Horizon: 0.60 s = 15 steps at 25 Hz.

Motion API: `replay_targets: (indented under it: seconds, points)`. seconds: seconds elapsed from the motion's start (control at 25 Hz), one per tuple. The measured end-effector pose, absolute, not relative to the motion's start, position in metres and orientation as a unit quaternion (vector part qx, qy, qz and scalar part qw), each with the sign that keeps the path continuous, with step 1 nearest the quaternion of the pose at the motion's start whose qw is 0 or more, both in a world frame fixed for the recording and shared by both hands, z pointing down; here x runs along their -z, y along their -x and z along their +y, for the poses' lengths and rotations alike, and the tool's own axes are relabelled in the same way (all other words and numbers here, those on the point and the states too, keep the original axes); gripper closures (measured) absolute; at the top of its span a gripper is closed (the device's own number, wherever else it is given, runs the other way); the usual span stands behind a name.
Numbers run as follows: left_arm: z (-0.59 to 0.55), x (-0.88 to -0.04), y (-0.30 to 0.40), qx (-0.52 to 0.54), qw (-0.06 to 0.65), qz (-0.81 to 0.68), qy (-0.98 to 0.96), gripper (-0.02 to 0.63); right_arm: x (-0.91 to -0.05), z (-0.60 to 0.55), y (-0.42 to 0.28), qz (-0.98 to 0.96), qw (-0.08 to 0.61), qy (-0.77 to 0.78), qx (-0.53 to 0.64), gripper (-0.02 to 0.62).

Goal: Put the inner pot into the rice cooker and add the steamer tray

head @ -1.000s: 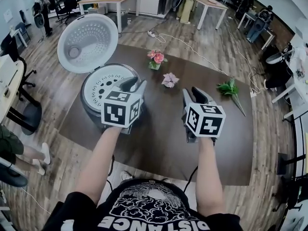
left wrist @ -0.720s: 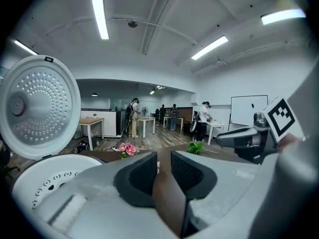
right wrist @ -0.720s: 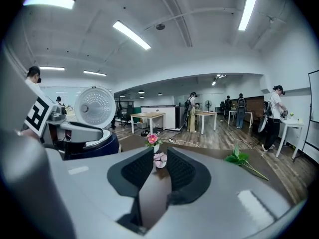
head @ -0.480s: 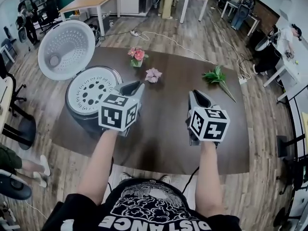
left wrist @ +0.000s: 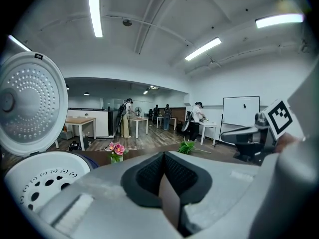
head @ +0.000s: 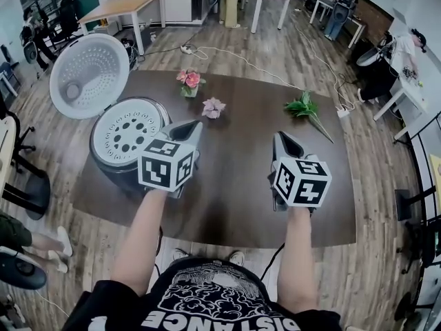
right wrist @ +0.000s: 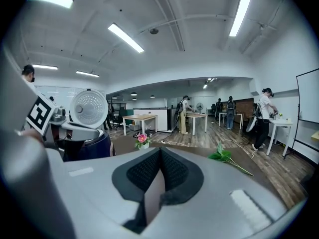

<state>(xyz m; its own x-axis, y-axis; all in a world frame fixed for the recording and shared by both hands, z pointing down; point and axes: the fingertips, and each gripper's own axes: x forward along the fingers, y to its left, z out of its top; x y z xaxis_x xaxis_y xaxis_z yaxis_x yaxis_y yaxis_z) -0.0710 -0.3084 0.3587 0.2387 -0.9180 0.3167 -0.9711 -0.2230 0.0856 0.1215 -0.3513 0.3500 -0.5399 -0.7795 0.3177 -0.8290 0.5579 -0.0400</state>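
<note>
Head view, looking down on a dark brown rectangular tabletop (head: 241, 198). Parked at its left end: round dark-bodied rice cooker (head: 110, 169), white dimpled lid (head: 89, 74) flipped up behind. Sitting in the cooker's mouth, a white round steamer tray with holes (head: 127, 133). Can't make out the inner pot under it, so no idea there. Just right of the cooker, held over the table: left gripper (head: 191, 126), grey, marker cube on top. Further right, well apart from the cooker: right gripper (head: 281, 140). Checked both gripper views: black ribbed pads (left wrist: 149, 176) just pinched together on each one, squeezing nothing. Beyond the cooker and to its right: pink flowers in a small pot (head: 191, 81), a loose pink blossom (head: 213, 107), and way further right a green leafy sprig (head: 303, 107).
</note>
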Motion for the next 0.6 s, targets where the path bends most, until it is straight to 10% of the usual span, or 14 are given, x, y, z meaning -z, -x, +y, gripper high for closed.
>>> replay_targets:
  seconds: [0.6]
  points:
    - [-0.304, -0.360, 0.085, -0.095, 0.136, -0.623, -0.765, 0.603, -0.353, -0.352, -0.111, -0.880, 0.132, -0.446, -0.093, 0.595]
